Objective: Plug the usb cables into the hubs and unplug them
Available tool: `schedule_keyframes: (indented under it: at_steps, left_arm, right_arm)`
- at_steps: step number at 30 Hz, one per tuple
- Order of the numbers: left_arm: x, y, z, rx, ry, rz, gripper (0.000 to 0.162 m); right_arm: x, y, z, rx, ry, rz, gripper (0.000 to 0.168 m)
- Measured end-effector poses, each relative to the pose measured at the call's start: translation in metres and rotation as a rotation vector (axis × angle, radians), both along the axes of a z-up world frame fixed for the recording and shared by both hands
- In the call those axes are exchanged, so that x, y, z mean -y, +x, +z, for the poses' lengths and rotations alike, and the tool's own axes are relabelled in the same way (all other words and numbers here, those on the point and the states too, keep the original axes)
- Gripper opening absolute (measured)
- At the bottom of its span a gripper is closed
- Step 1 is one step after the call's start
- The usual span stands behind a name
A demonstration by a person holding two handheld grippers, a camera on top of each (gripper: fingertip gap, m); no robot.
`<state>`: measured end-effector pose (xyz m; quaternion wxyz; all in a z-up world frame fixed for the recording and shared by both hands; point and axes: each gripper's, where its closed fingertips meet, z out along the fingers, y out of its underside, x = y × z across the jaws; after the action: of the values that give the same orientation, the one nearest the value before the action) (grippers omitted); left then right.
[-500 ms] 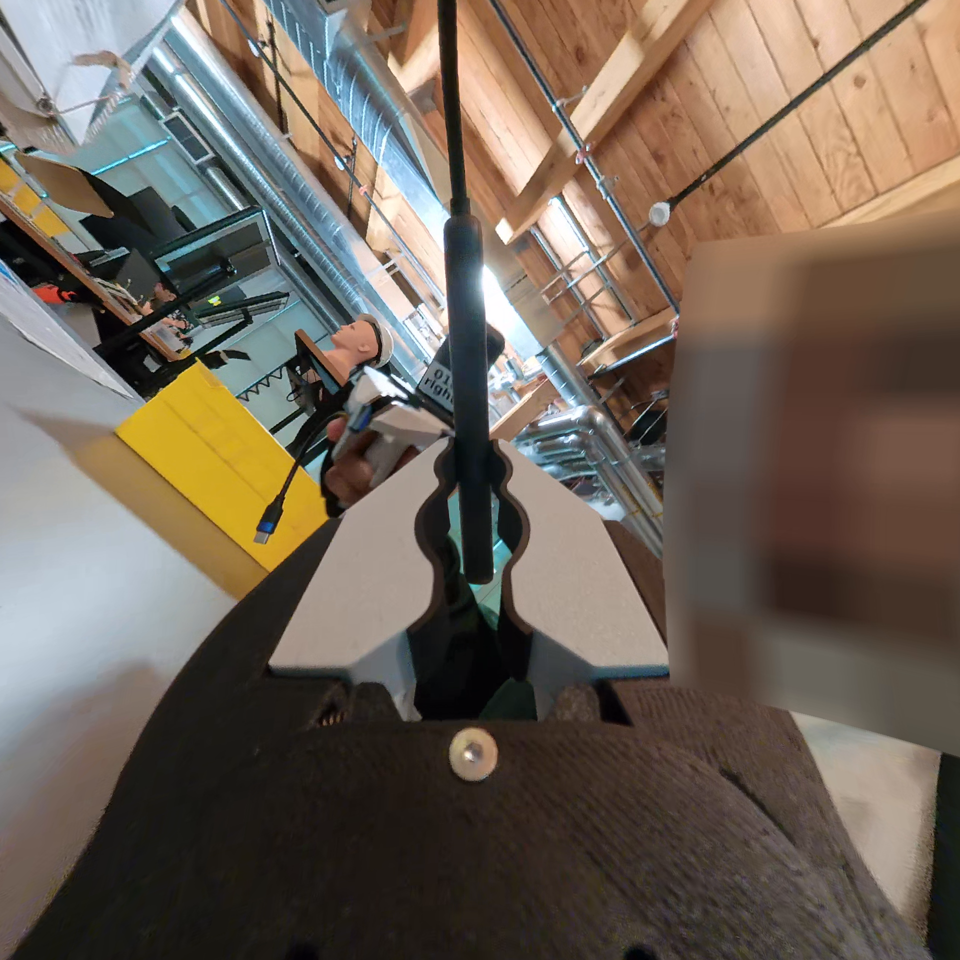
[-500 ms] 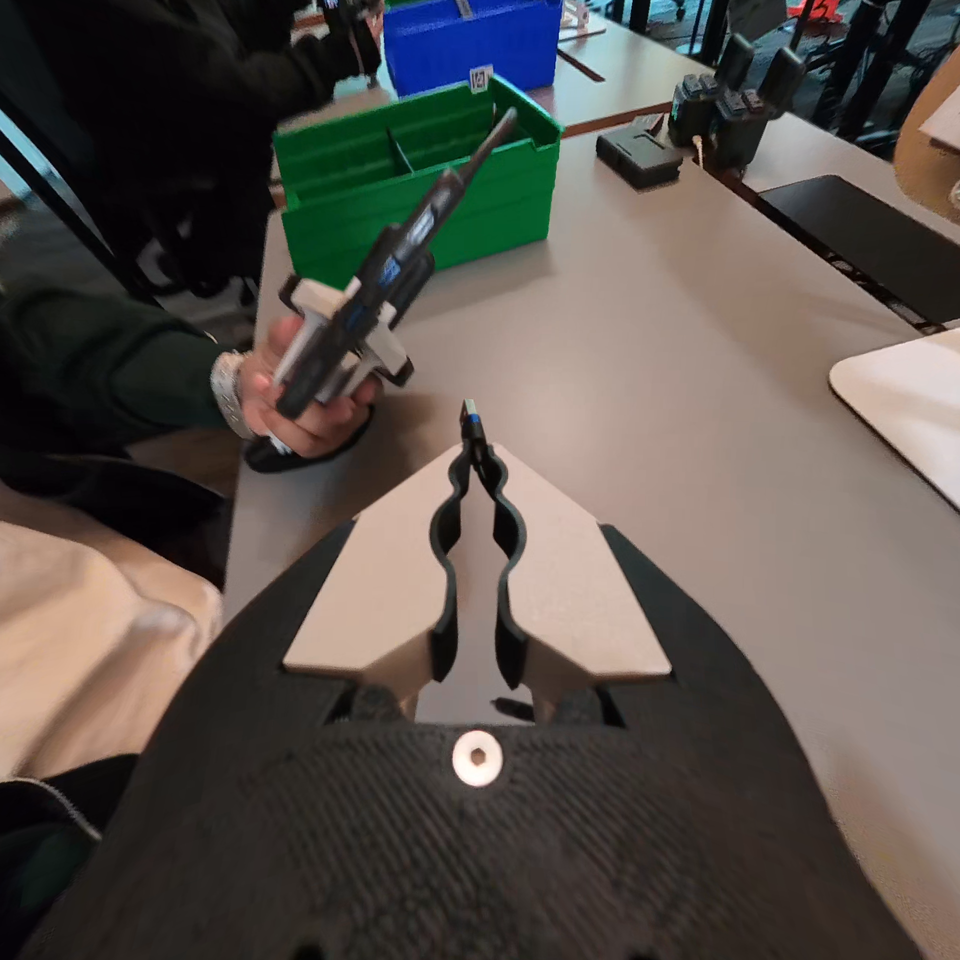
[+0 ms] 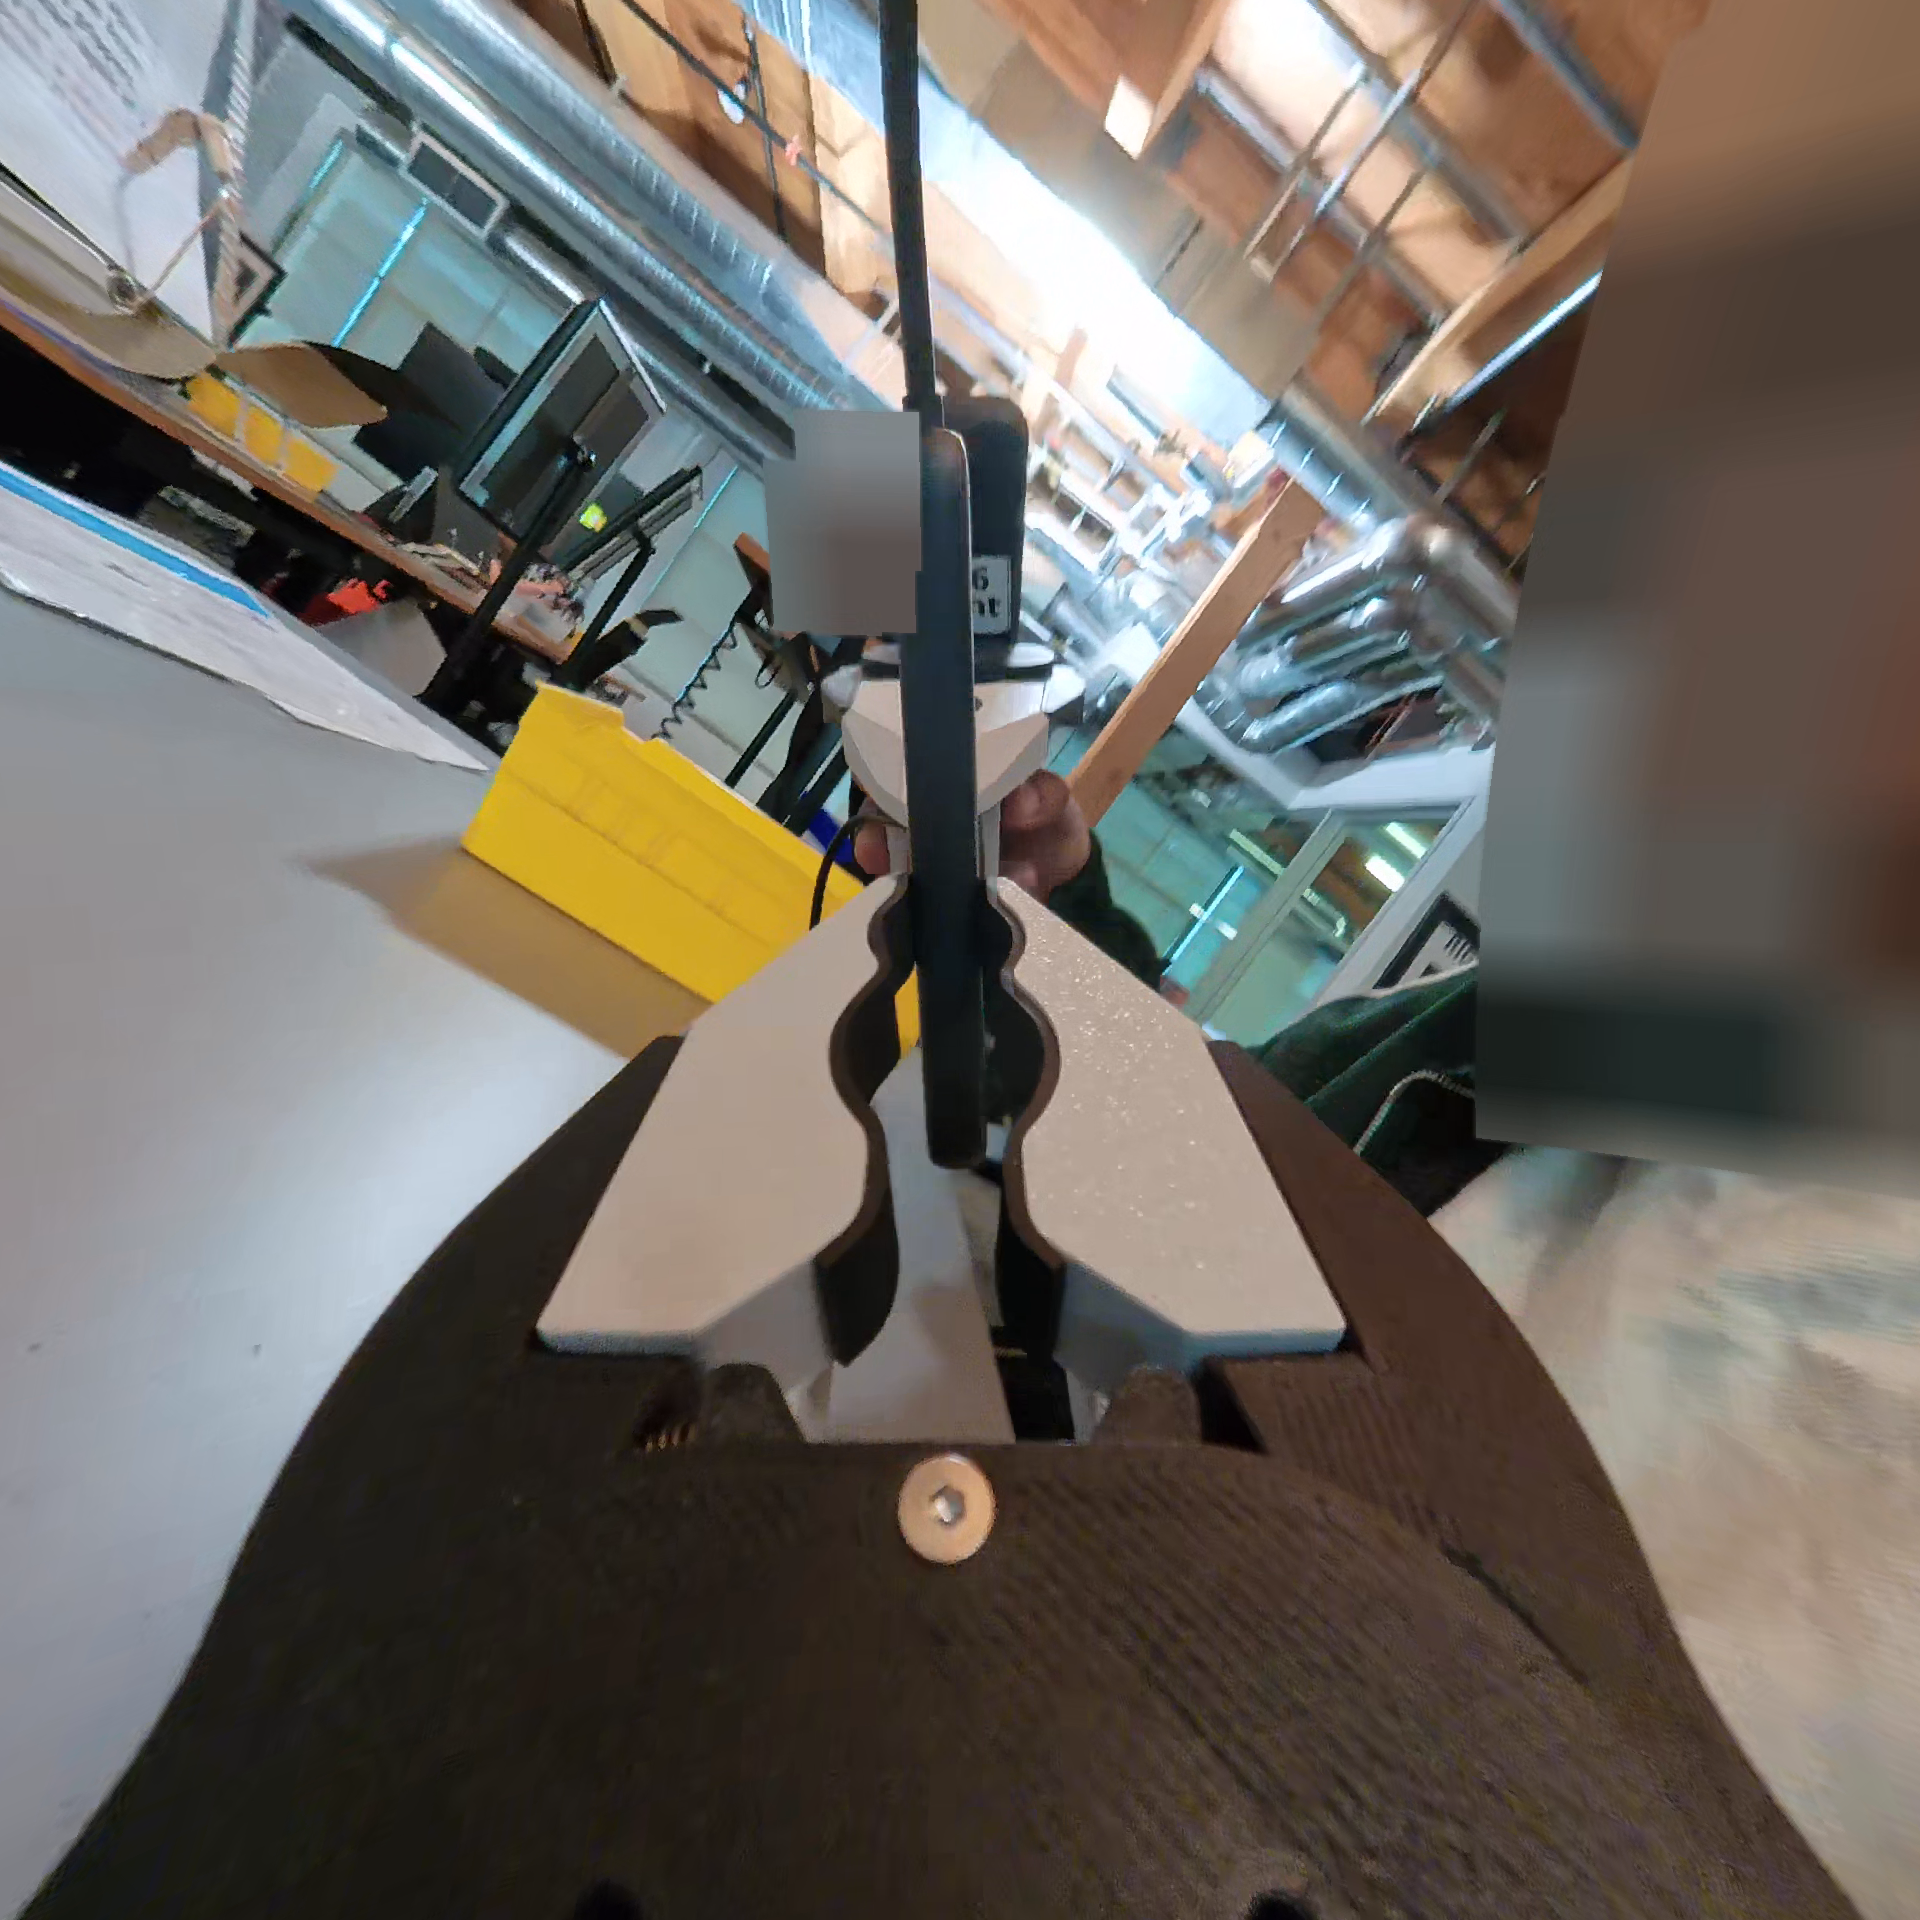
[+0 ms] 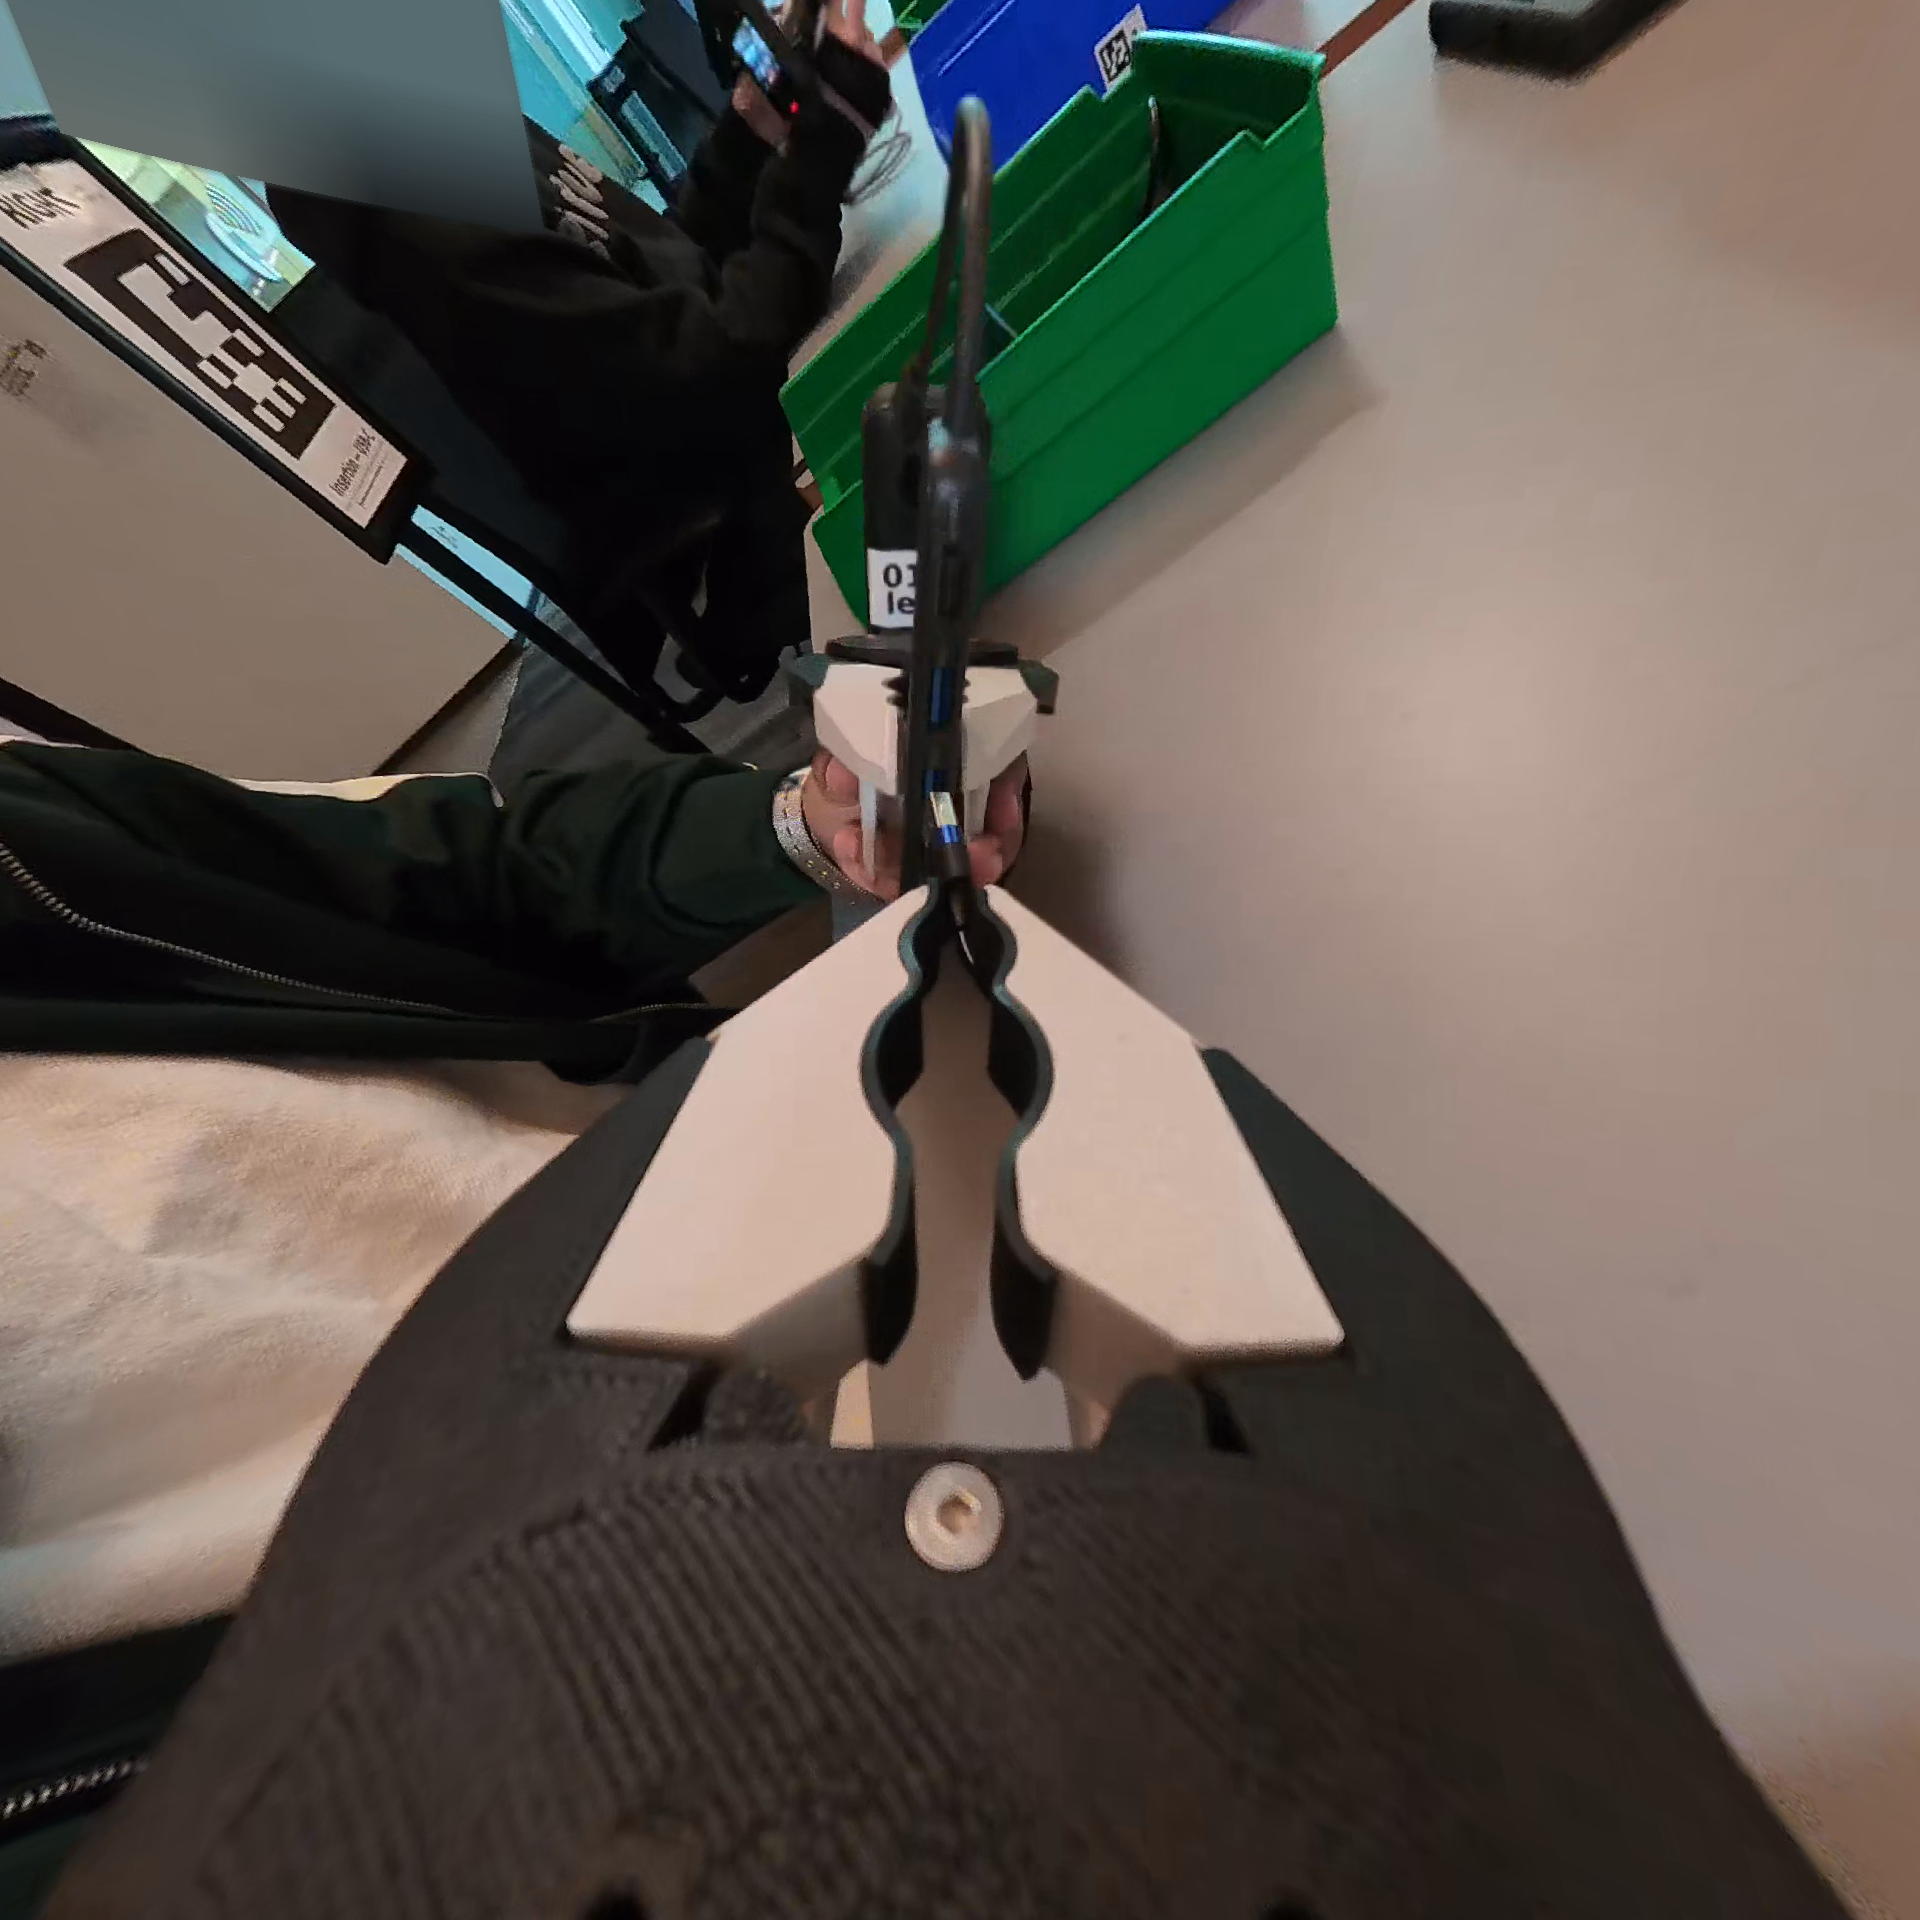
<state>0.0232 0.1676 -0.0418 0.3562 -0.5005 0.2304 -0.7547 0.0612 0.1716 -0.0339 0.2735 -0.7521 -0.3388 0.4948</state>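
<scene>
Hub (image 3: pixel 940 831) sits clamped in your left gripper (image 3: pixel 943 904); the right gripper (image 4: pixel 951 904), just before it, pinches the cable plug (image 4: pixel 943 831); keep both square, then push straight.

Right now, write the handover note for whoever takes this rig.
Left gripper: shut on the hub, a slim dark bar held upright, its own cable running up out of view.
Right gripper: shut on the usb cable, pinched at the fingertips just behind the blue-banded plug.
The two grippers face each other above the grey table, plug tip close to the hub; whether it has entered a port cannot be told.
Green bin sits beyond, yellow bin opposite.
Left: seat the plug, then pull it out.
</scene>
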Motion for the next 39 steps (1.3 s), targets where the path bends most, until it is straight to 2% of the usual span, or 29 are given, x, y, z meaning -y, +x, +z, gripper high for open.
schedule_keyframes:
  at_steps: [4,15,30,33,39]
  left_arm:
    - [0.005,0.005,-0.004,-0.058,0.067,0.018,0.009]
    - [0.006,0.01,-0.013,-0.123,0.086,0.022,0.01]
    - [0.009,0.013,-0.026,-0.161,-0.003,-0.059,0.01]
    - [0.006,0.015,-0.031,-0.193,0.002,-0.035,0.01]
    - [-0.001,0.01,-0.021,-0.108,-0.049,-0.026,0.009]
  right_arm:
    - [0.001,0.002,-0.004,0.02,-0.015,0.007,0.004]
    - [0.006,0.001,-0.015,0.088,-0.004,0.043,0.003]
    - [0.007,-0.003,-0.026,0.081,-0.027,0.053,0.003]
    - [0.004,-0.003,-0.033,0.104,-0.021,0.04,0.003]
    - [-0.002,-0.004,-0.014,0.038,0.033,0.012,0.005]
